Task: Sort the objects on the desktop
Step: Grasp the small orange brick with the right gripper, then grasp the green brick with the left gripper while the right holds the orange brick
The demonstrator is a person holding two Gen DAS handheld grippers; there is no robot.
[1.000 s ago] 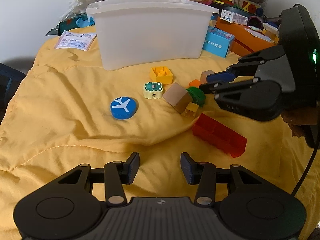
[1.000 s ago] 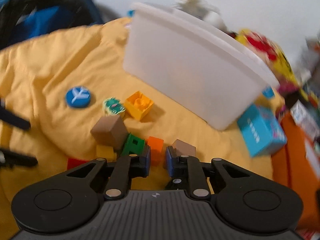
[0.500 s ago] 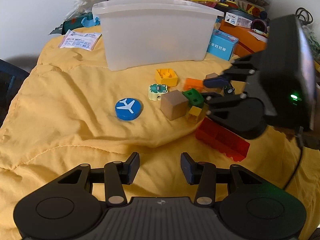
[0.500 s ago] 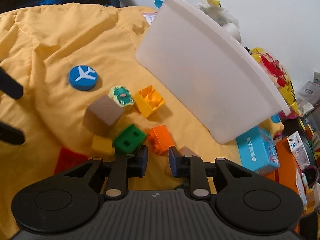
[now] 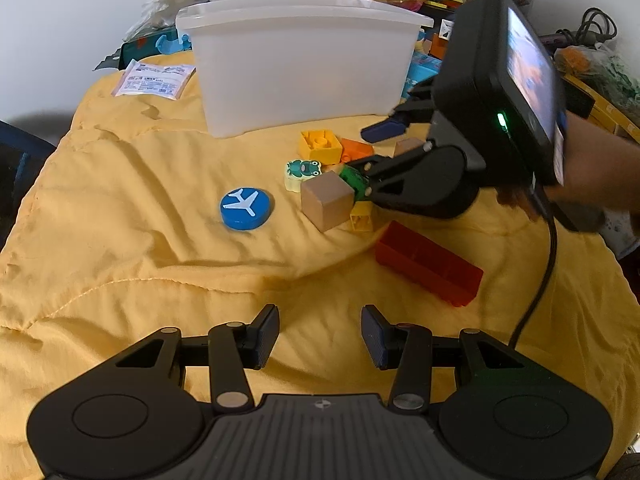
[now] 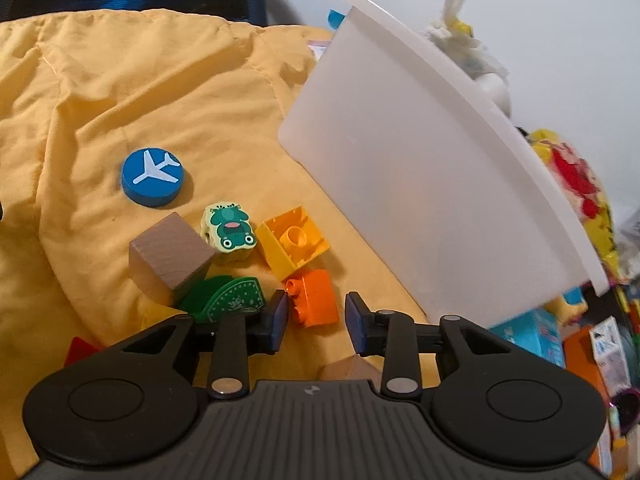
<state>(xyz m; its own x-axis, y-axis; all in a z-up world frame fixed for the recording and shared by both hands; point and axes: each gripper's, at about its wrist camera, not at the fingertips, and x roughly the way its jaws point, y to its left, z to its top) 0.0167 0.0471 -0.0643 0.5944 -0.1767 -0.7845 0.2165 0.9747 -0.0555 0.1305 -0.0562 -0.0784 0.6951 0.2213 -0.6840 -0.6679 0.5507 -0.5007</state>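
My right tongs (image 6: pixel 316 314) are opening just above the orange brick (image 6: pixel 314 298), whose near end is lying between the jaws; the pads are not pressing on it. My left tongs (image 5: pixel 320 334) are hanging open and empty over the yellow cloth (image 5: pixel 120 240). The orange brick is lying beside the yellow brick (image 6: pixel 293 240), in front of the white bin (image 6: pixel 420 184). The wooden cube (image 6: pixel 170 256) is touching the green brick (image 6: pixel 224 298).

Left claw (image 5: pixel 320 336) open and angled down, right claw (image 6: pixel 316 316) opening, empty
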